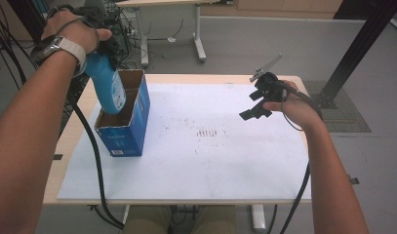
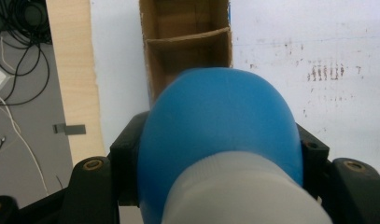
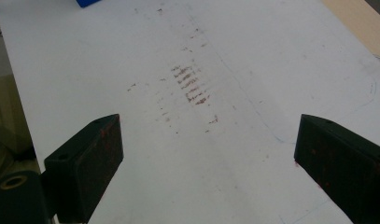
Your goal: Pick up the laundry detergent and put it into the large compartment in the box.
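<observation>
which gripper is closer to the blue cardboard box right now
Left. The left gripper is right above the blue cardboard box, holding a blue bottle whose lower end dips into its open top. The right gripper hovers open, well off to the other side.

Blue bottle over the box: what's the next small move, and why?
Probably lower it straight down. The left gripper is shut on the blue bottle, whose bottom end has just entered the open cardboard box, tilted. The right gripper is open, away over the white sheet.
</observation>
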